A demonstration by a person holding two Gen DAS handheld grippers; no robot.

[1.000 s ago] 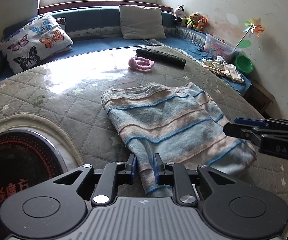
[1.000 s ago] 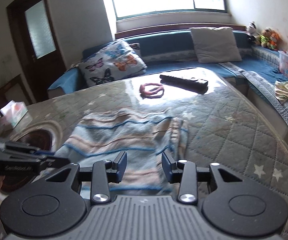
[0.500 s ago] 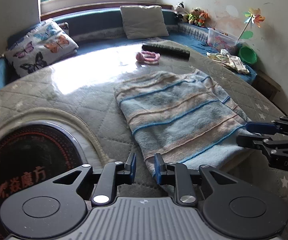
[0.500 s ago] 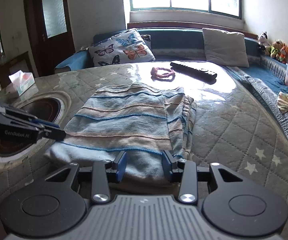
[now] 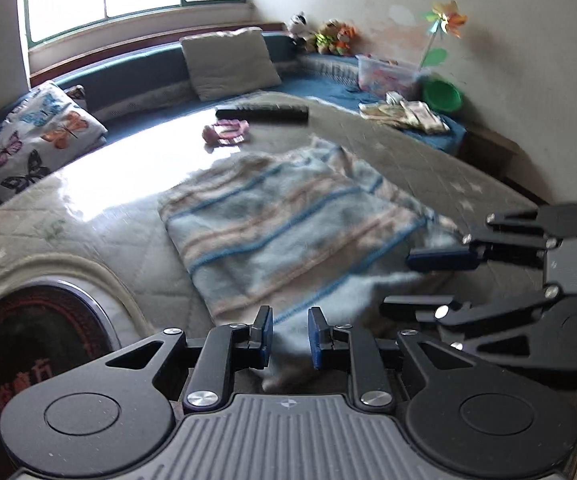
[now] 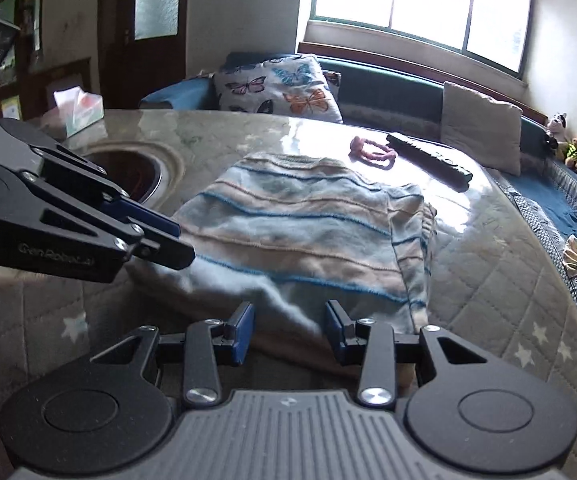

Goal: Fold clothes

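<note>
one sweater [image 5: 288, 232], two cushions [image 5: 228, 62]

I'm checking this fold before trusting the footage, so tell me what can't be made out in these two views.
- Sweater's near hem: both views, hidden behind the camera mount, so whether either hand-held gripper pinches it is unclear.
- Sweater's right edge: left view, motion-blurred and covered by the right hand-held gripper.
- Left hand-held gripper: right view, body cut off by the left edge.
- Box contents: left view, too small.
</note>
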